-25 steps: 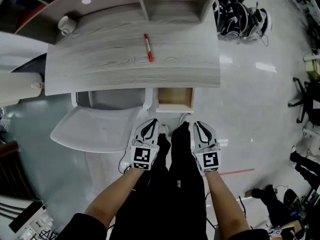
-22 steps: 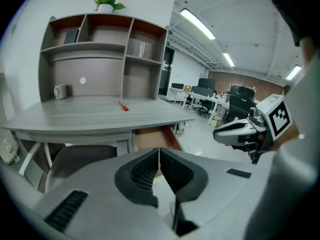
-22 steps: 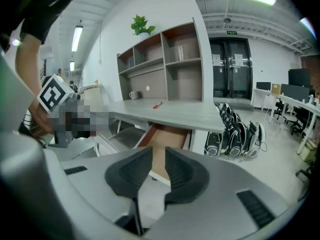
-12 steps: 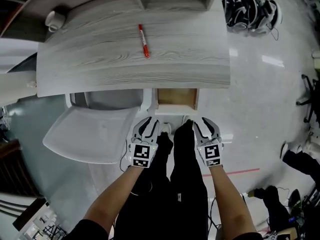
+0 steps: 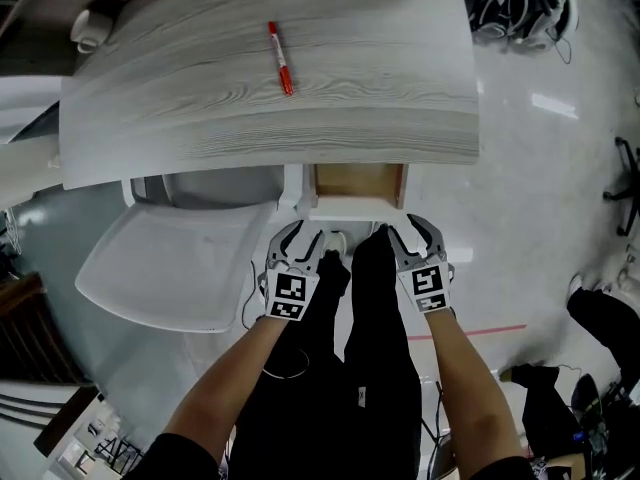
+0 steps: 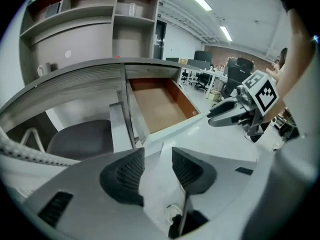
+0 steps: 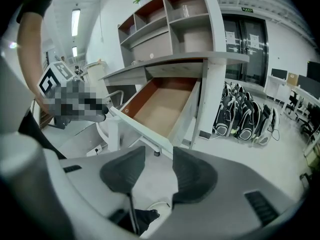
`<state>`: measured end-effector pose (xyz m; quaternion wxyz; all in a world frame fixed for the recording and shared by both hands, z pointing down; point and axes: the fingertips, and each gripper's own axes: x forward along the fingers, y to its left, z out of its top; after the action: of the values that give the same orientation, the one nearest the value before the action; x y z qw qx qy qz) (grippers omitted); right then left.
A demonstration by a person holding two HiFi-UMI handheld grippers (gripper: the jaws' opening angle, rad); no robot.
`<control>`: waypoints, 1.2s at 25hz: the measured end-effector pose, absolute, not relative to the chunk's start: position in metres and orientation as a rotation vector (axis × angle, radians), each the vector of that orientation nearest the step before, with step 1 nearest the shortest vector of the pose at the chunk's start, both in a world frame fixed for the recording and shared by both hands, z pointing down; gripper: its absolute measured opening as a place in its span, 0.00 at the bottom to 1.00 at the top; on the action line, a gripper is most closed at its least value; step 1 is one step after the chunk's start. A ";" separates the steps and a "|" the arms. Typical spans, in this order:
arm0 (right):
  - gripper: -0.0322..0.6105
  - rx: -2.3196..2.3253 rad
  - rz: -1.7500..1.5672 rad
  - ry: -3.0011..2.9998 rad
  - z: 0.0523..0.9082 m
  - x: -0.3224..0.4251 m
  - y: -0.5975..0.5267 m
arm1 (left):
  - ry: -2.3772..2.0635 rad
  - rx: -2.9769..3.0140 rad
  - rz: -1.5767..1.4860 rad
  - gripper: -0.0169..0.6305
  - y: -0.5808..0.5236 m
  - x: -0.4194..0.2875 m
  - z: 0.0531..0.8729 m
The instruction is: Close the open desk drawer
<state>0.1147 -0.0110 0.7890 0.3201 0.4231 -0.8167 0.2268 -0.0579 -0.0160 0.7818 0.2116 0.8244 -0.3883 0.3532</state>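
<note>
one drawer (image 5: 352, 180) pulled out, brown inside, white front | left gripper (image 6: 154, 164), right gripper (image 7: 159, 166): fingers just opened apart, nothing between

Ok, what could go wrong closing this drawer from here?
The left gripper and right gripper, jaws just opening with nothing between them, hang short of the open drawer: an uneven push could skew it. A jaw tip slipping over its front could get pinched under the desk. The white chair stands close beside; the left gripper might bump it.
</note>
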 end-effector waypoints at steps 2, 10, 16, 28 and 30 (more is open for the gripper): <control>0.32 1.105 0.581 -2.152 0.793 0.114 -0.017 | -1.066 2.293 1.005 0.28 -0.022 -0.059 0.788; 0.31 1.076 0.557 -2.136 0.800 0.114 -0.027 | -1.035 2.349 1.019 0.28 -0.034 -0.046 0.793; 0.27 1.099 0.591 -2.133 0.800 0.113 -0.030 | -1.036 2.350 1.007 0.28 -0.041 -0.045 0.788; 0.26 1.298 0.602 -2.190 0.756 0.118 -0.037 | -1.209 2.279 0.780 0.27 -0.055 -0.042 0.739; 0.26 1.335 0.607 -2.197 0.749 0.119 -0.041 | -1.224 2.273 0.756 0.27 -0.057 -0.042 0.732</control>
<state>0.1189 -0.0409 0.7486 0.2476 0.4896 -0.8059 0.2227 -0.0417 -0.0565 0.7321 0.2241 0.8235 -0.4435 0.2739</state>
